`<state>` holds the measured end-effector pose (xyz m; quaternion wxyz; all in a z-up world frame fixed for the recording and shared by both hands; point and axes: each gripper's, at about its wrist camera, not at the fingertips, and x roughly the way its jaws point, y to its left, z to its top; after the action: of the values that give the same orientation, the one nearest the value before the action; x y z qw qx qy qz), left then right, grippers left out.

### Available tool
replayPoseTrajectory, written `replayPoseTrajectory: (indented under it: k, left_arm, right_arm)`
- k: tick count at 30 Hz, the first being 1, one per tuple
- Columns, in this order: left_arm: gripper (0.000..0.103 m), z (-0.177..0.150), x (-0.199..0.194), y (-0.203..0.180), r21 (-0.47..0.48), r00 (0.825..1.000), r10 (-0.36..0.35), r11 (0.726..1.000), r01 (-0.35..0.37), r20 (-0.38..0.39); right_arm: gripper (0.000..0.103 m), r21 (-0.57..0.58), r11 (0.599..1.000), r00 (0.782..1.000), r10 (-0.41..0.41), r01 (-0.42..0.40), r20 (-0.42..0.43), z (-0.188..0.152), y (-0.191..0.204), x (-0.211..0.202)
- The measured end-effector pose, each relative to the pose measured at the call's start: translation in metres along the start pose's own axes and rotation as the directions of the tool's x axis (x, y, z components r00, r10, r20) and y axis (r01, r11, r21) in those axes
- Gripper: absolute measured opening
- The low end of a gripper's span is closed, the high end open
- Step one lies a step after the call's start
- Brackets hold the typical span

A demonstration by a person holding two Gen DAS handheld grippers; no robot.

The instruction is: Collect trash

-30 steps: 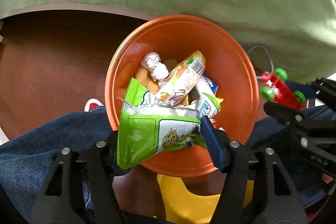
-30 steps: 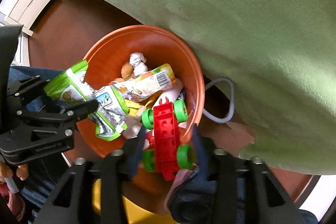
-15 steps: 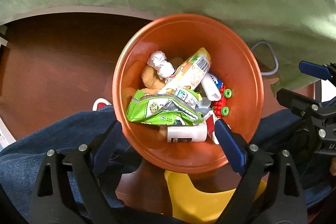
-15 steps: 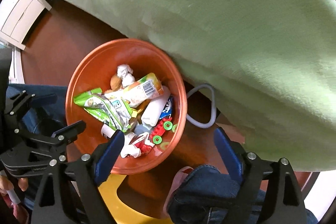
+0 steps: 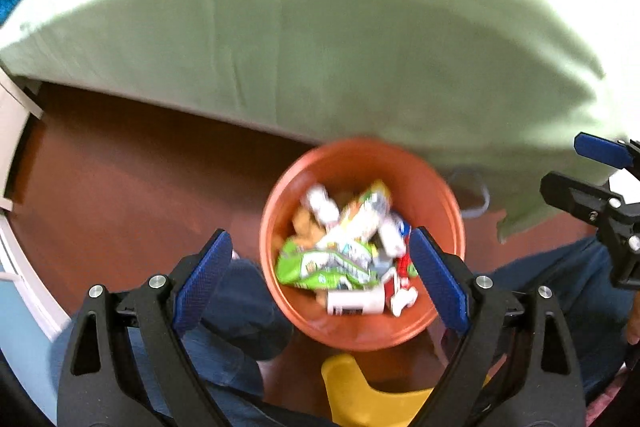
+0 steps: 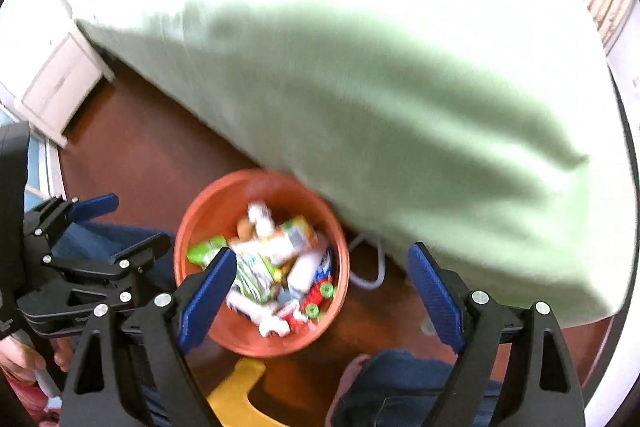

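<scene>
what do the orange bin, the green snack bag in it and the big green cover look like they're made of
Orange bin: probably moulded plastic, with smooth, even walls and a slight sheen. Green snack bag: thin glossy printed film, crumpled, with bright glints; blur hides the detail. Green cover: soft matte cloth, likely a bed sheet, draped with gentle folds and no shine.

bucket: round orange plastic bucket (image 5: 362,331) below and ahead of both tongs
wrappers: crumpled snack wrappers (image 5: 326,267) inside bucket
bed: green-sheeted bed (image 5: 320,47) behind bucket

bed: green bedspread (image 5: 320,39) fills my upper view
floor (image 5: 140,167): reddish-brown
cable (image 6: 370,267): grey loop by bed edge
stool (image 5: 360,395): yellow, under me
</scene>
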<state>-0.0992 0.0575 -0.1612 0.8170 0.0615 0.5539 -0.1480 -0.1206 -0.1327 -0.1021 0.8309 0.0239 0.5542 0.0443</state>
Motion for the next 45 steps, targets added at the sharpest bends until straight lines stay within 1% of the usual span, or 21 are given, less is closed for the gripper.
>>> replayPoseTrajectory:
  k: [2,4,6,8,10,13,16,17,20,23,25,28,30,36,38,45]
  left_arm:
    - [0.088,0.008,-0.017,0.001,-0.002,0.998,0.016,1.000,-0.016,0.053]
    - [0.090,0.019,-0.039,0.001,-0.004,0.992,0.036,0.999,-0.036,0.125]
    - [0.091,0.029,-0.060,0.000,-0.002,0.980,0.057,0.998,-0.058,0.190]
    - [0.091,0.038,-0.078,0.000,-0.002,0.967,0.073,0.997,-0.075,0.243]
    - [0.091,0.047,-0.098,-0.001,-0.004,0.950,0.084,0.996,-0.087,0.300]
    - [0.091,0.058,-0.123,-0.003,-0.017,0.922,0.096,0.995,-0.097,0.376]
    - [0.092,0.064,-0.146,-0.002,-0.037,0.894,0.095,0.995,-0.088,0.438]
    - [0.092,0.066,-0.155,-0.002,-0.047,0.882,0.096,0.995,-0.083,0.461]
    - [0.092,0.070,-0.171,-0.002,-0.069,0.858,0.100,0.995,-0.076,0.503]
    - [0.092,0.071,-0.188,-0.004,-0.076,0.829,0.113,0.993,-0.085,0.547]
    - [0.092,0.071,-0.198,-0.006,-0.075,0.813,0.120,0.993,-0.093,0.570]
    - [0.092,0.068,-0.209,-0.008,-0.071,0.793,0.120,0.993,-0.097,0.597]
    - [0.092,0.068,-0.216,-0.010,-0.074,0.777,0.134,0.991,-0.112,0.616]
    - [0.092,0.067,-0.229,-0.010,-0.085,0.755,0.134,0.991,-0.104,0.642]
    - [0.092,0.066,-0.232,-0.010,-0.088,0.746,0.139,0.990,-0.107,0.651]
    - [0.092,0.064,-0.240,-0.011,-0.092,0.733,0.138,0.990,-0.103,0.666]
  right_arm:
    - [0.086,0.012,1.000,0.998,-0.002,0.001,0.070,0.010,-0.002,-0.024]
    - [0.087,0.019,1.000,0.991,-0.003,0.000,0.130,0.017,-0.003,-0.045]
    - [0.087,0.019,1.000,0.980,-0.008,0.004,0.200,0.025,-0.002,-0.068]
    - [0.088,0.013,1.000,0.968,-0.009,0.006,0.249,0.031,-0.001,-0.086]
    - [0.088,0.010,1.000,0.955,-0.007,0.004,0.296,0.036,0.001,-0.104]
    - [0.088,-0.001,1.000,0.929,-0.024,0.026,0.370,0.042,0.005,-0.128]
    - [0.090,0.001,0.999,0.899,-0.039,0.043,0.436,0.046,0.007,-0.149]
    - [0.090,0.003,0.999,0.887,-0.044,0.048,0.460,0.047,0.007,-0.156]
    - [0.091,0.005,0.998,0.859,-0.051,0.057,0.509,0.050,0.009,-0.173]
    - [0.091,0.007,0.998,0.836,-0.053,0.059,0.546,0.051,0.009,-0.186]
    - [0.091,0.005,0.998,0.824,-0.055,0.063,0.564,0.050,0.010,-0.193]
    - [0.091,0.005,0.997,0.809,-0.064,0.075,0.585,0.048,0.011,-0.198]
    - [0.091,0.010,0.997,0.797,-0.072,0.082,0.599,0.047,0.010,-0.204]
    - [0.092,0.033,0.995,0.773,-0.093,0.093,0.627,0.044,0.005,-0.216]
    - [0.092,0.038,0.995,0.769,-0.096,0.093,0.632,0.043,0.004,-0.219]
    - [0.092,0.044,0.995,0.758,-0.100,0.094,0.645,0.042,0.003,-0.224]
